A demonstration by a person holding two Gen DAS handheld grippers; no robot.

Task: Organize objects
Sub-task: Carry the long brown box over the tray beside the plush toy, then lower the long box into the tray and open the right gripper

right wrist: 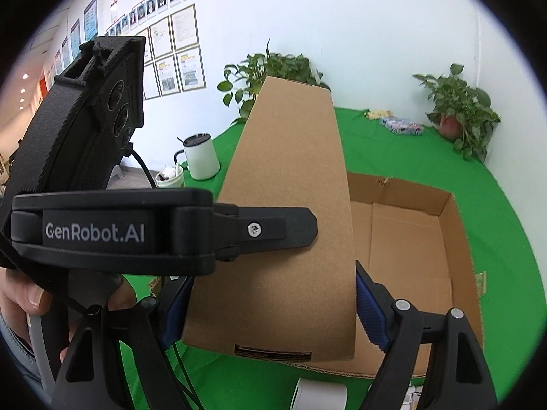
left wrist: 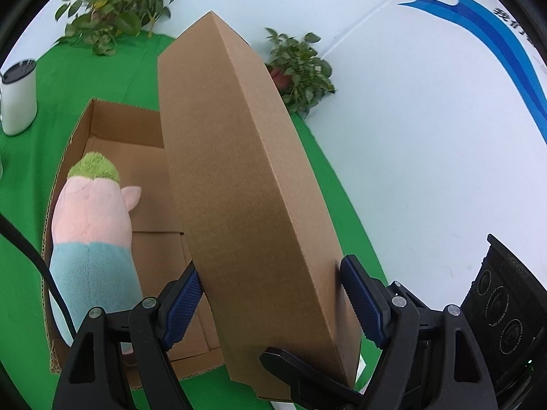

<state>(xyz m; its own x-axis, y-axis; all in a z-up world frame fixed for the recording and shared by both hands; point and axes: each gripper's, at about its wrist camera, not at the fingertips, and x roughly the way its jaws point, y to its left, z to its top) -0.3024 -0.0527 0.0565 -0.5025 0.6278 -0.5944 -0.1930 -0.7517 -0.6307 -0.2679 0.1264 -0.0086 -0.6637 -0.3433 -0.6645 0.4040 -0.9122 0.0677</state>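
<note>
While both grippers are clamping the same flat cardboard lid [left wrist: 246, 177], the person is tilting it up on edge right over the open cardboard box [left wrist: 112, 126], so I'd say we're at the closing-the-box step. The left gripper [left wrist: 270, 304] is pinching the lid's near end between its blue pads [left wrist: 183, 307], and the right gripper [right wrist: 270, 311] is squeezing the same lid from its own side, with the left unit's black finger crossing in front of the lid in the right wrist view.

The box is sitting on the green tablecloth [left wrist: 324, 184], and a plush pig [left wrist: 94, 235] with a green tuft, pink head and teal body is lying along its left wall. The rest of the floor is looking bare as far as I can tell.

Next move is probably rotating the lid flat and lining its rim up with the box walls before lowering, which needs both hands turning together so the cardboard isn't twisting.

Off to the side, a white mug with a dark lid [right wrist: 201, 157] is standing on the cloth, well apart from the box, and potted plants [right wrist: 458, 109] are sitting along the wall.
</note>
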